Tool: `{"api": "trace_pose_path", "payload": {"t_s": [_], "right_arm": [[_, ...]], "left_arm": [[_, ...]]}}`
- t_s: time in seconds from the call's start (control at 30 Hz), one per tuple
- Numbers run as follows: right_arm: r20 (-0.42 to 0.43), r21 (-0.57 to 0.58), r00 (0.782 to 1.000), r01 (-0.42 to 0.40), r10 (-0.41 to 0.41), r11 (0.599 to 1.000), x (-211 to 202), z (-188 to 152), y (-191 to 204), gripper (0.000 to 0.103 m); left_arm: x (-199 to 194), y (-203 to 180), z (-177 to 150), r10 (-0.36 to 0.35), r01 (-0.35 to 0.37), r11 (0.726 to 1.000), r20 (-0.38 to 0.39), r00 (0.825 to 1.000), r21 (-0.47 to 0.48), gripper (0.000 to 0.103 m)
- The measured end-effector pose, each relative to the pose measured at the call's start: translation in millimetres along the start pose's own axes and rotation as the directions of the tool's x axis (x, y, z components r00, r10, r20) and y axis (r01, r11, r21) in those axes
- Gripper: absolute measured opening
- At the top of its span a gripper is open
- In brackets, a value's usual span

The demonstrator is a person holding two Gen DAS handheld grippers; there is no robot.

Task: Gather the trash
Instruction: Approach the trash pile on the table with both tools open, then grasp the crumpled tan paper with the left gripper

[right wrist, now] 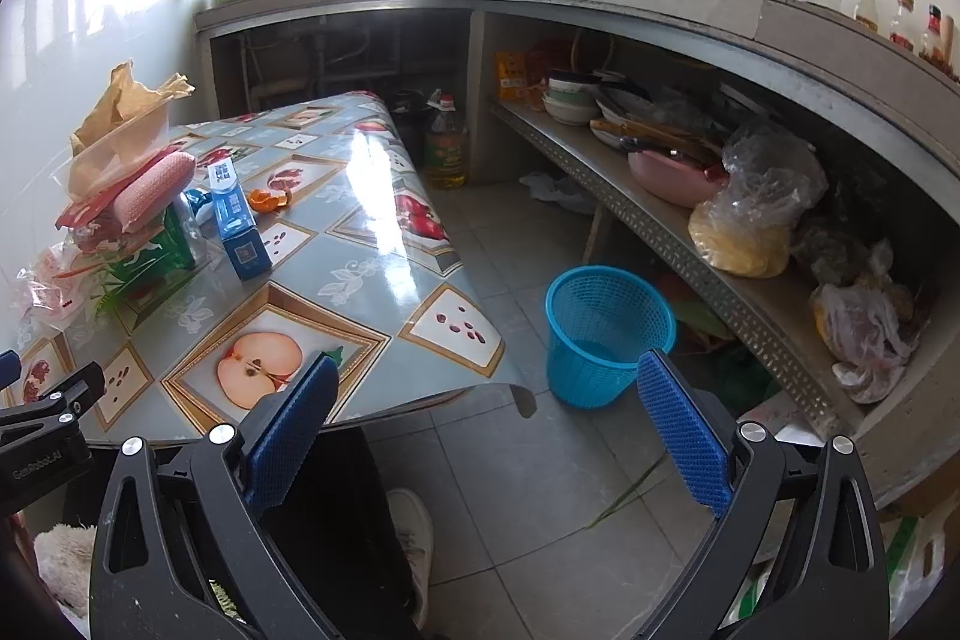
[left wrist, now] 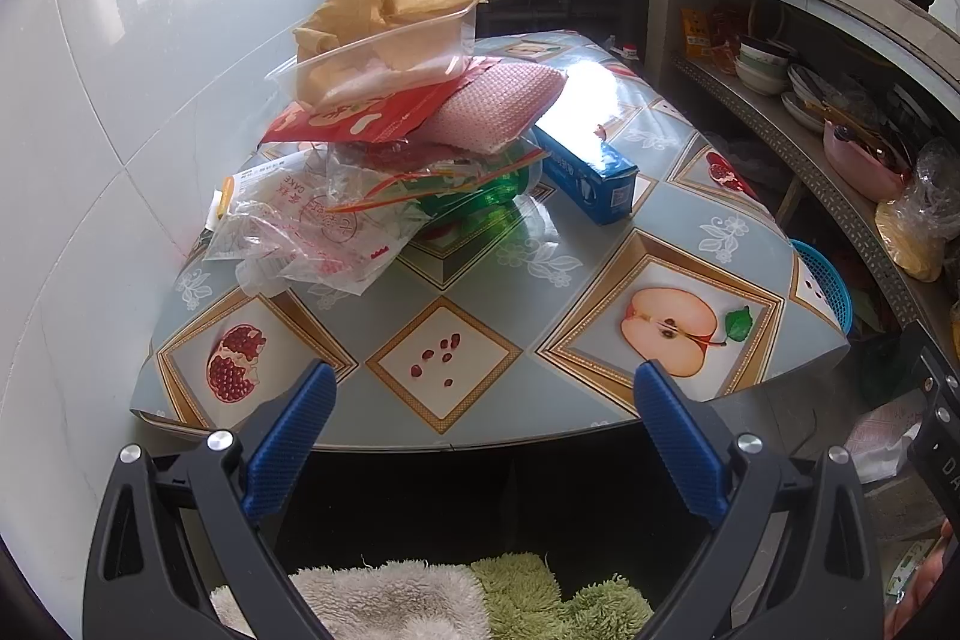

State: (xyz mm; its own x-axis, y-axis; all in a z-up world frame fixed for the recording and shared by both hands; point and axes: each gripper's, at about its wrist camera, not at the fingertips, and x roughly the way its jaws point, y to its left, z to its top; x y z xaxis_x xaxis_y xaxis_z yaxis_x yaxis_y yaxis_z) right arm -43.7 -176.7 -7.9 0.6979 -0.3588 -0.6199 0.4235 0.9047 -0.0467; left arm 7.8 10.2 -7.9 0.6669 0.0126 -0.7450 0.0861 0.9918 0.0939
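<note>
A heap of trash (left wrist: 390, 124) lies at the table's far left against the wall: clear wrappers, a red packet, a pink sponge-like pad, a green bag, and a clear plastic tray (left wrist: 384, 58) holding crumpled brown paper. A blue box (left wrist: 591, 172) lies beside it; the same blue box (right wrist: 237, 229) and an orange peel (right wrist: 267, 200) show in the right wrist view. A blue mesh bin (right wrist: 606, 334) stands on the floor right of the table. My left gripper (left wrist: 486, 388) hangs open at the table's near edge, holding nothing. My right gripper (right wrist: 489, 382) is open too, above the floor near the table's corner.
The table (left wrist: 498, 316) has a glossy fruit-print cover. A concrete counter and shelf (right wrist: 690, 220) with bowls, bags and pots curve along the right. An oil bottle (right wrist: 445, 148) stands on the floor behind the table. A shoe (right wrist: 414, 526) and fluffy cushions (left wrist: 420, 598) sit below.
</note>
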Motion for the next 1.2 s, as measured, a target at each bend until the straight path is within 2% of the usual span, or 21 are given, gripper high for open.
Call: {"api": "trace_pose_path", "payload": {"t_s": [0.87, 1.07, 1.2], "right_arm": [[-0.005, -0.002, 1.000, -0.005, 0.005, 1.000, 1, 1, 5, 0.095], [-0.023, 0.003, 1.000, -0.013, 0.013, 1.000, 6, 13, 15, 0.095], [-0.050, 0.014, 0.998, -0.033, 0.034, 0.999, 14, 31, 18, 0.095]], "left_arm": [[6, 9, 3, -0.006, 0.006, 1.000, -0.010, 1.000, -0.016, 0.097], [15, 17, 13, -0.008, 0.008, 1.000, -0.001, 1.000, -0.016, 0.097], [22, 29, 32, 0.002, -0.002, 1.000, 0.016, 1.000, -0.018, 0.097]]}}
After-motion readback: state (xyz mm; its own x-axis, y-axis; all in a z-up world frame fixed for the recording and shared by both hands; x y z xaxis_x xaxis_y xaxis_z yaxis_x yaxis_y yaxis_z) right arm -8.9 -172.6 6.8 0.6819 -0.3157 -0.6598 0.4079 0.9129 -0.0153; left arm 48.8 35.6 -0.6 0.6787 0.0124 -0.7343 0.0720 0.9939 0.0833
